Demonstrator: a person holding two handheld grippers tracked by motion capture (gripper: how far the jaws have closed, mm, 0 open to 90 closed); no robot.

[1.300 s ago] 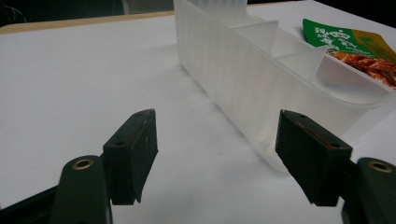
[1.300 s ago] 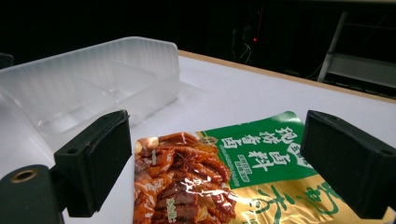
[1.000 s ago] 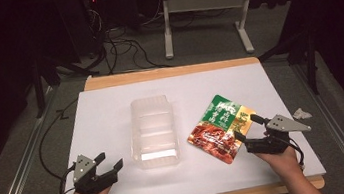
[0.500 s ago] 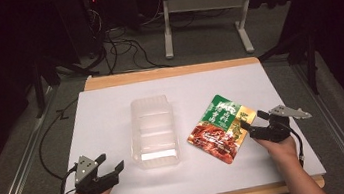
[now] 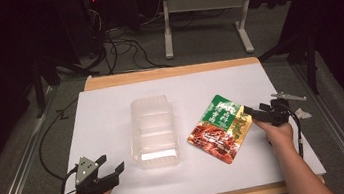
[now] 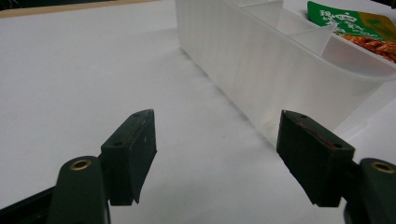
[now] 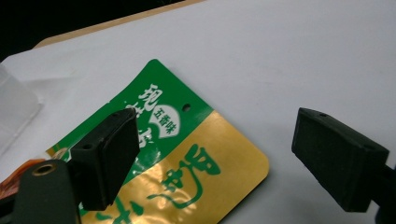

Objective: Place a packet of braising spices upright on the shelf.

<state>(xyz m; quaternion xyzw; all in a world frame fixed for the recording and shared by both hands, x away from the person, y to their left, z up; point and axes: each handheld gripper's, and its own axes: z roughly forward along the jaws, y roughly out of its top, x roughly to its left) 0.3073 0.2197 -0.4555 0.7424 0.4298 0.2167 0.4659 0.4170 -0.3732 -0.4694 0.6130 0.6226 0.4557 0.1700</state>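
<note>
A flat snack pouch [image 5: 219, 127], green, gold and red, lies on the white table cover [image 5: 112, 115] right of centre. Its green and gold corner [image 7: 187, 158] lies beneath my right gripper [image 7: 219, 158], whose jaws stand open over that corner. In the high view the right gripper [image 5: 253, 112] hovers at the pouch's right edge. A clear plastic divided container [image 5: 153, 130] sits mid-table. My left gripper [image 5: 109, 168] rests near the front left, open and empty, with the container's wall [image 6: 261, 70] just ahead and to the right of the left gripper [image 6: 215, 158].
The wooden table edge [image 5: 171, 72] shows at the back. A small crumpled white scrap [image 5: 303, 113] lies at the right edge. Cables trail off the left side [image 5: 45, 144]. Dark floor and a desk frame [image 5: 205, 17] lie beyond.
My right gripper has moved forward and left, from the table's right edge to over the pouch's right corner. The left gripper has stayed put.
</note>
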